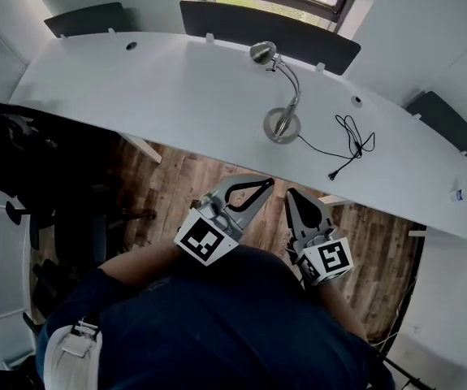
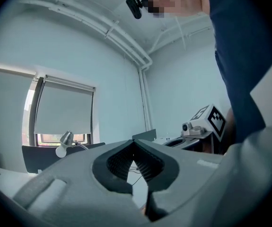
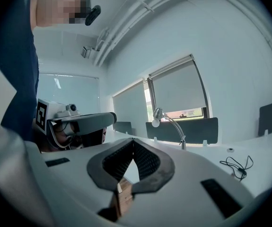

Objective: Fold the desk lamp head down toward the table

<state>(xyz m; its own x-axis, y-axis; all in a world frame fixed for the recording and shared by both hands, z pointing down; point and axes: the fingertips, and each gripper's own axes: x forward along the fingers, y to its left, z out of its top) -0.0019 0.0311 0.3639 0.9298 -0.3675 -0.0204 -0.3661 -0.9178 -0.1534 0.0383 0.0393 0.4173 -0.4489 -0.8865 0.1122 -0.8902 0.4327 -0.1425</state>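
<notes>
The desk lamp stands on the white desk point(image 1: 176, 96), with a round silver base point(image 1: 282, 126), a curved gooseneck point(image 1: 296, 88) and a head point(image 1: 262, 53) held up off the desk. Both grippers hover over the floor in front of the desk, close to the person's body and short of the lamp. My left gripper point(image 1: 267, 183) is shut with nothing in it, and so is my right gripper point(image 1: 291, 193). In the left gripper view the lamp head point(image 2: 65, 138) is far off beyond the shut left gripper point(image 2: 135, 142). The right gripper view shows the lamp point(image 3: 158, 114) ahead of the right gripper point(image 3: 134, 141).
A black cable point(image 1: 351, 140) lies loose on the desk right of the lamp base. Dark partition panels point(image 1: 265, 27) line the desk's far edge under a window. Wooden floor point(image 1: 176, 189) lies below the grippers. Dark chairs and gear point(image 1: 14, 153) stand at the left.
</notes>
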